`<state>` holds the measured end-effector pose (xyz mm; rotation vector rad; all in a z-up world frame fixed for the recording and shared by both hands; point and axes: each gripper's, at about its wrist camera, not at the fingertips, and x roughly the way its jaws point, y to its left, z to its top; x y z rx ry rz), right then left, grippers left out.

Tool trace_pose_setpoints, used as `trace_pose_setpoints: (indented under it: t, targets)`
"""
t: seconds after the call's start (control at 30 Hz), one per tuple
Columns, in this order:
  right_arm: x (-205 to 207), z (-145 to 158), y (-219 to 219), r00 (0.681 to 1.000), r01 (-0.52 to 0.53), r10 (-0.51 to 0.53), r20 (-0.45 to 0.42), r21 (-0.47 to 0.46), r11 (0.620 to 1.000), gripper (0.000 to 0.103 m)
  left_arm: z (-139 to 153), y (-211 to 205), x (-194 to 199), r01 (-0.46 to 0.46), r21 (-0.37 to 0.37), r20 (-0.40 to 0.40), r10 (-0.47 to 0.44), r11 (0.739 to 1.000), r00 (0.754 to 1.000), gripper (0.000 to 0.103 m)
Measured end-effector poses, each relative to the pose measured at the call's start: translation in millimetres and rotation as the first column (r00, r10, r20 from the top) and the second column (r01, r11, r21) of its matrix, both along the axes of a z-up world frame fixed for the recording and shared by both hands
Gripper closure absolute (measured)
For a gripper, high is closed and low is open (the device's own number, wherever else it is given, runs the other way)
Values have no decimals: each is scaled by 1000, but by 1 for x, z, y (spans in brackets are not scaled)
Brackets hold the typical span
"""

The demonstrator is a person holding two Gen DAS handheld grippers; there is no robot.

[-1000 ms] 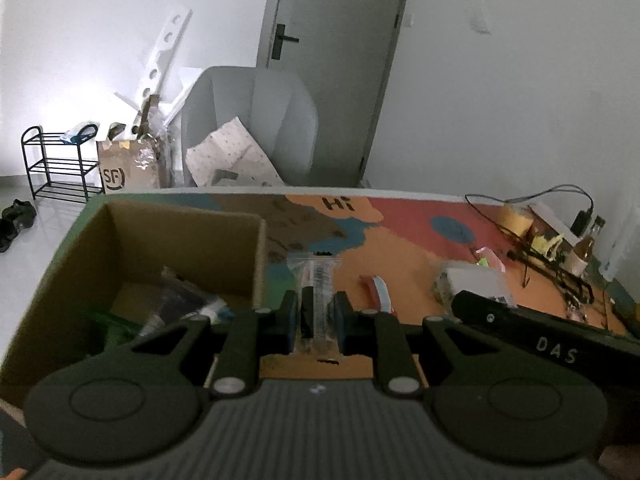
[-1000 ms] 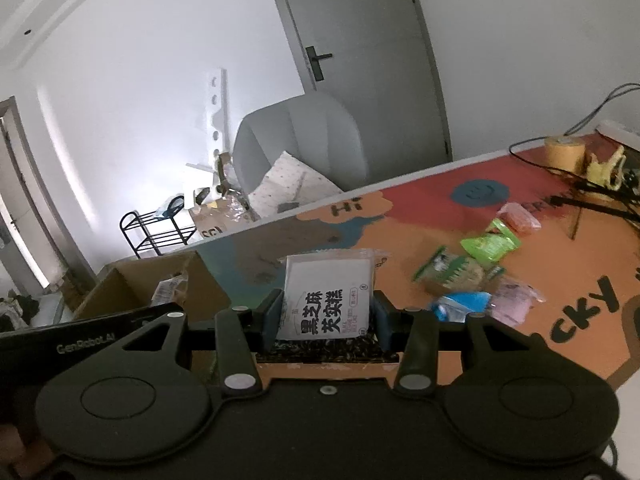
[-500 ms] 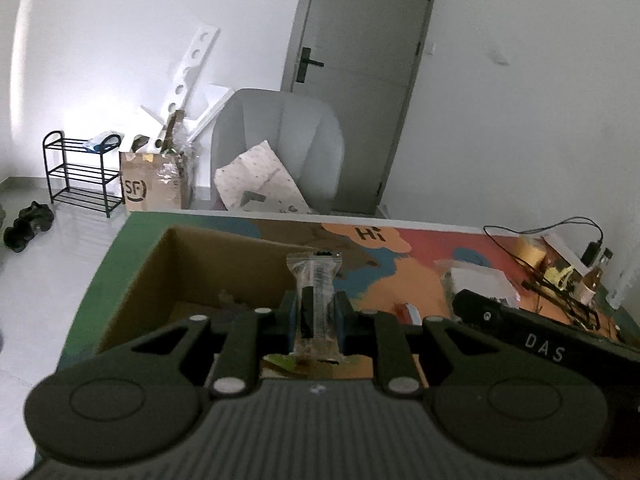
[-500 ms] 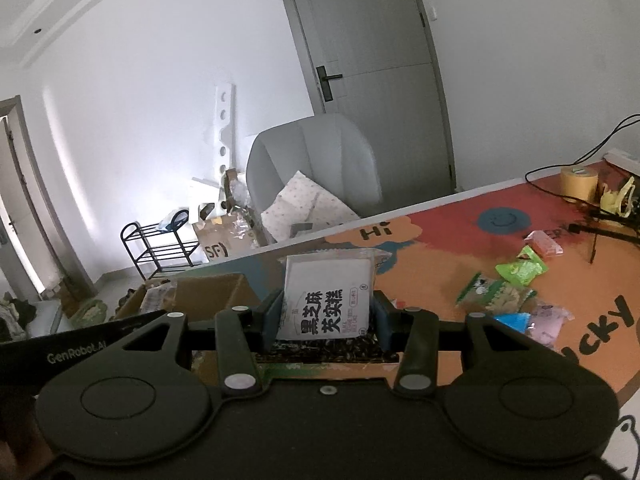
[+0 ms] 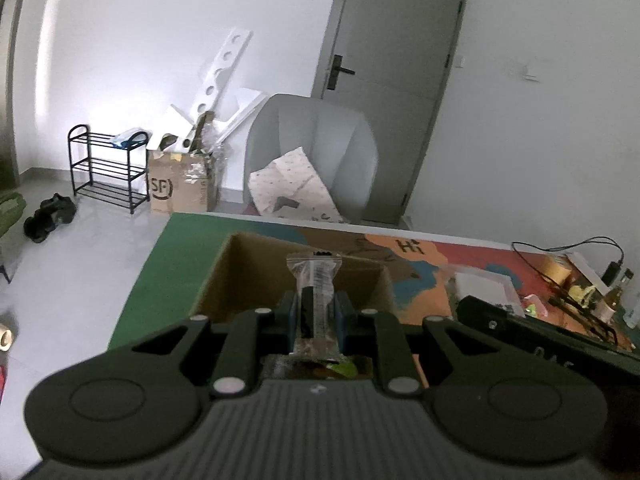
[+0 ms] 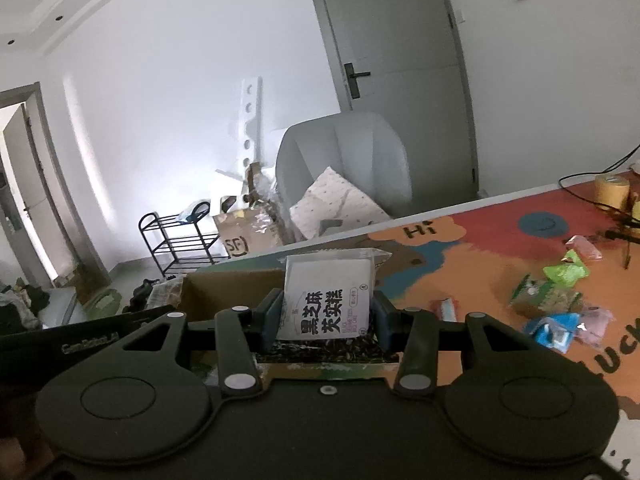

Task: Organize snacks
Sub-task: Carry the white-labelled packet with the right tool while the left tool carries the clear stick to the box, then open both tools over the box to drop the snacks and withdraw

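The left gripper (image 5: 316, 312) pinches a slim clear-wrapped bar (image 5: 315, 280) and the right gripper (image 6: 326, 316) clamps a white sesame-cake packet (image 6: 328, 300) near the cardboard box (image 5: 240, 272), so a release short of the rim could spill both.

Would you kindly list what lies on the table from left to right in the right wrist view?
Cardboard box → white packet held in the right gripper → green packets → yellow tape roll.
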<state>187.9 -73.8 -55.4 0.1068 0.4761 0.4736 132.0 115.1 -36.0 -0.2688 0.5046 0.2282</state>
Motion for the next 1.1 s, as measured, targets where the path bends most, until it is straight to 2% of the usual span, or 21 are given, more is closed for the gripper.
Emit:
trace_pose_setpoints:
  t: [0.2,0.47,0.57,0.8,0.87,1.1]
  targets:
    - [4,-2,13,1000,-17,17,-9,-5,1000,58,-6,22,11,-34,-7,-18,34,999,999,85]
    - [17,-7,25,999,-29,29,-36,-4,1000,58,-15,38,32,-25,-33,-49,23,999,999,84]
    - [22,-10,30,998,-36,36,-46,-3,999,58,-18,41,35,-18,-34,-43,17,999,999,75]
    - [30,-13,46,995,-68,68,-67,3,998,58,-18,52,27,-61,-63,-35,59,996,998,63]
    - [32,-14,51,994,-78,78,-77,9,997,58,-17,57,24,-66,-66,-28,65,996,998,57]
    - [35,-10,70,989,-117,119,-88,29,993,58,-7,66,10,-92,-65,-5,91,994,996,49]
